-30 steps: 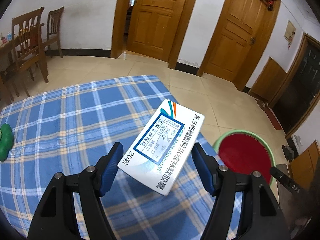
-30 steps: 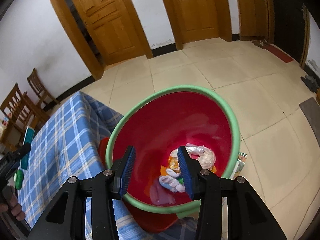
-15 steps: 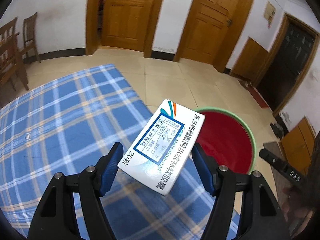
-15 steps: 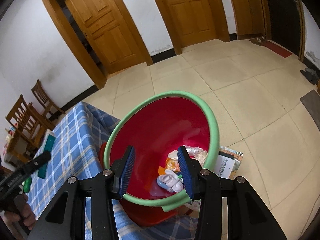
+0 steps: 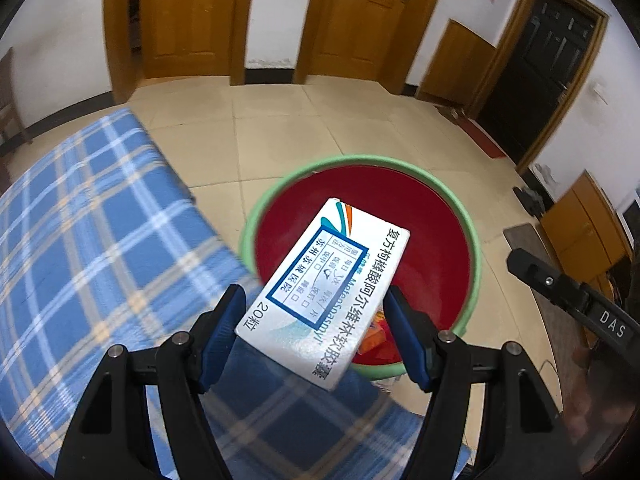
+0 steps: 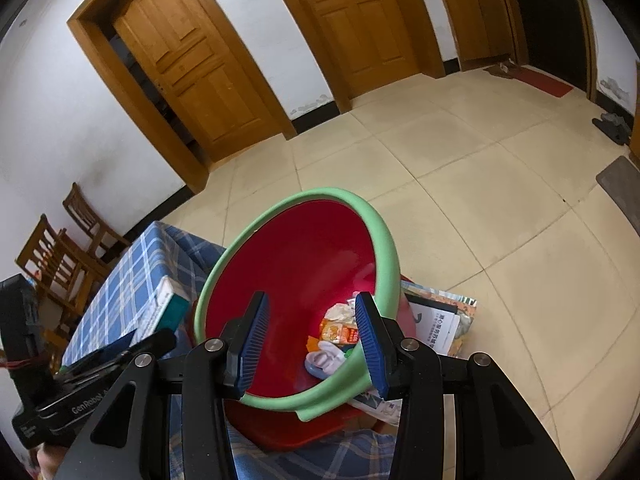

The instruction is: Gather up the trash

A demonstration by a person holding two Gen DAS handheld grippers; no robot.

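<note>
A white medicine box (image 5: 324, 292) with blue print is clamped flat between the blue pads of my left gripper (image 5: 316, 300). It hangs above the near edge of a red bin with a green rim (image 5: 360, 160), which stands just off the corner of the blue plaid table (image 5: 92, 248). In the right wrist view the same bin (image 6: 320, 194) looks tilted and holds wrappers and crumpled trash (image 6: 338, 330). My right gripper (image 6: 314, 344) hovers over the bin's near rim, jaws apart and empty. The box (image 6: 166, 300) shows at the left there.
Booklets and papers (image 6: 436, 320) lie on the tiled floor right of the bin. Wooden chairs (image 6: 68, 256) stand beyond the table by the wall. Wooden doors (image 5: 188, 16) line the far walls. A dark mat (image 6: 620, 184) lies at the right.
My left gripper has swung right with the box, from above the plaid table to above the bin. In the right wrist view the bin has shrunk and slid left, and the left gripper has come into sight.
</note>
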